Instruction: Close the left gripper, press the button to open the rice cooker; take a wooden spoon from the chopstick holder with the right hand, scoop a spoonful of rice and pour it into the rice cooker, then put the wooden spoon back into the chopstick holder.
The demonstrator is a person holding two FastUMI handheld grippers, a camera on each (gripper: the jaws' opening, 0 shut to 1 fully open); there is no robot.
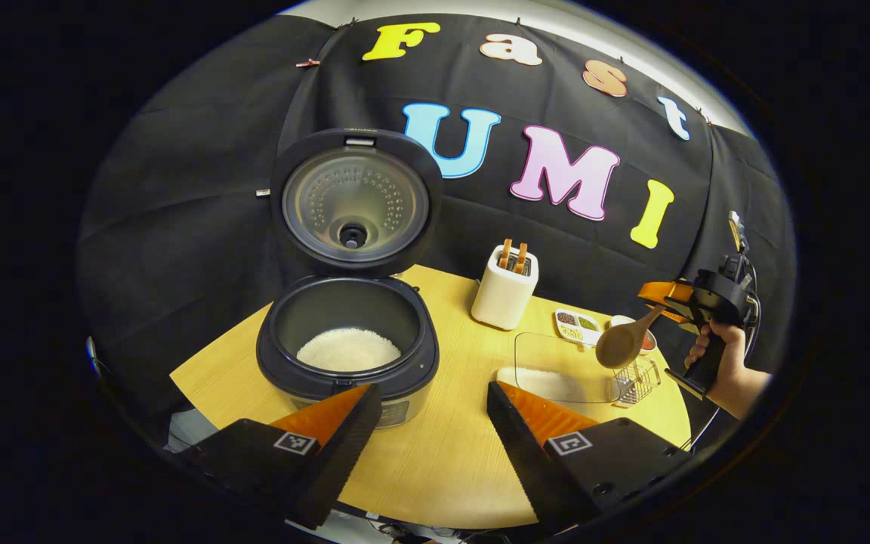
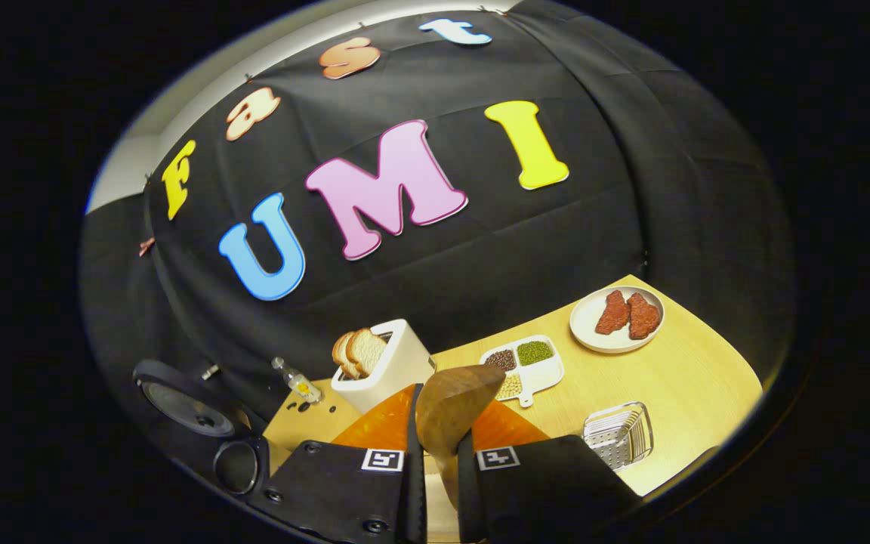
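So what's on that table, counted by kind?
Rice cooker: 1
Toaster: 1
Clear rice container: 1
Wire chopstick holder: 1
Divided bean tray: 1
Plate of meat: 1
Small bottle: 1
Total: 7

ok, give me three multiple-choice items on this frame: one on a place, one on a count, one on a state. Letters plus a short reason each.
1. Where is the wooden spoon?
A. In the wire chopstick holder
B. Clamped in the right hand-held gripper
C. Lying on the round wooden table

2. How many red meat pieces lie on the round white plate?
A. One
B. Two
C. Four

3. What state is the dark rice cooker in?
A. Lid up, white rice in the pot
B. Lid shut
C. Lid up, pot empty

Answers:
1 B: in the right gripper view both fingers press on the spoon's handle.
2 B: two pieces sit side by side.
3 A: the left gripper view shows the raised lid and a mound of rice.
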